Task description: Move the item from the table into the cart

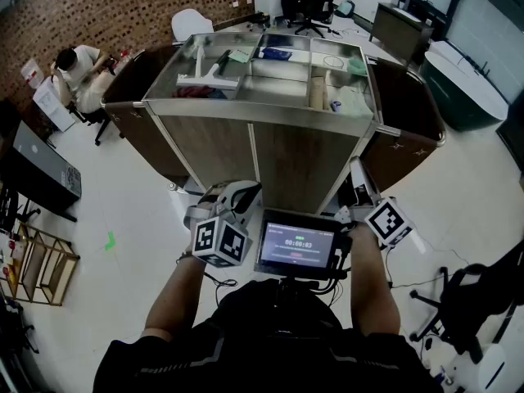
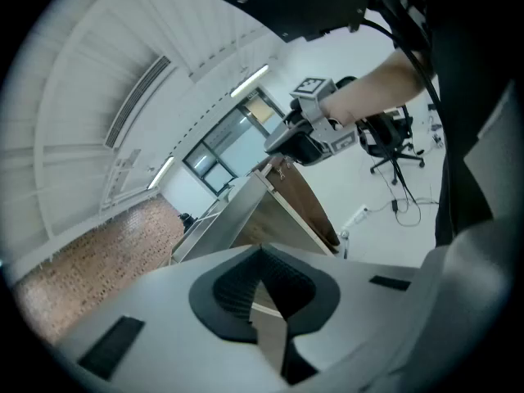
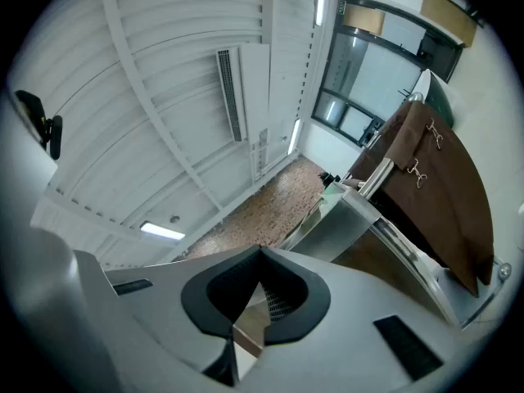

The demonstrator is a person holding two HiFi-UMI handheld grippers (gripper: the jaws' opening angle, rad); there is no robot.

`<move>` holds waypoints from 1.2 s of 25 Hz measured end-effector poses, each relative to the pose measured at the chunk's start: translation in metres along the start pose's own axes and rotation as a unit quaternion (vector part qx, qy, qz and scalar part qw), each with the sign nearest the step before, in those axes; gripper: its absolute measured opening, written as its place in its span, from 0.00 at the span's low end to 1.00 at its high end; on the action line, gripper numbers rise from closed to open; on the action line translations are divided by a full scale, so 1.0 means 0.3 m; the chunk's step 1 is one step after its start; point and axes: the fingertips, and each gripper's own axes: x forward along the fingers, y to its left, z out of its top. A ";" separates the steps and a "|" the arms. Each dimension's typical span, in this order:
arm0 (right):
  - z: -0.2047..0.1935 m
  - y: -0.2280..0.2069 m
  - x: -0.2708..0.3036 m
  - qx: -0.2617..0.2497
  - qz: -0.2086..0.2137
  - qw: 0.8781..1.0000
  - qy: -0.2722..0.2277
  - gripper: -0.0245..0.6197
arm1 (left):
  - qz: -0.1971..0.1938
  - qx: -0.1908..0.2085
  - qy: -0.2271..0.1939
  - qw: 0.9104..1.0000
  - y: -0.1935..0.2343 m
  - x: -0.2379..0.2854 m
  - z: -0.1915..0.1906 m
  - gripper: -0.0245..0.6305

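Note:
In the head view a steel cart with wood-panelled sides stands straight ahead. Its top tray is split into compartments that hold a white bracket-like piece, a blue packet and green cloths. Brown bags hang off both its ends. My left gripper and right gripper are held close to my body, short of the cart's near side. Both point toward the cart. Each one's jaws are shut with nothing between them, in the left gripper view and in the right gripper view. No table shows in any view.
A small screen sits between my hands. A person sits at a desk at the back left. A wooden rack stands at the left and a black office chair at the right. Cables trail on the white floor near the cart's right corner.

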 end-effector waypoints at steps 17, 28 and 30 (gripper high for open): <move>-0.283 0.330 0.199 -0.112 0.155 0.974 0.119 0.04 | 0.147 -0.214 0.008 0.966 0.122 -0.335 -0.194 0.04; -0.818 0.968 0.376 -0.169 0.276 0.929 0.181 0.04 | 0.356 -0.324 0.026 0.876 0.360 -1.093 -0.656 0.04; -0.991 1.167 0.387 -0.177 0.298 0.918 0.195 0.04 | 0.401 -0.337 0.039 0.851 0.385 -1.335 -0.792 0.04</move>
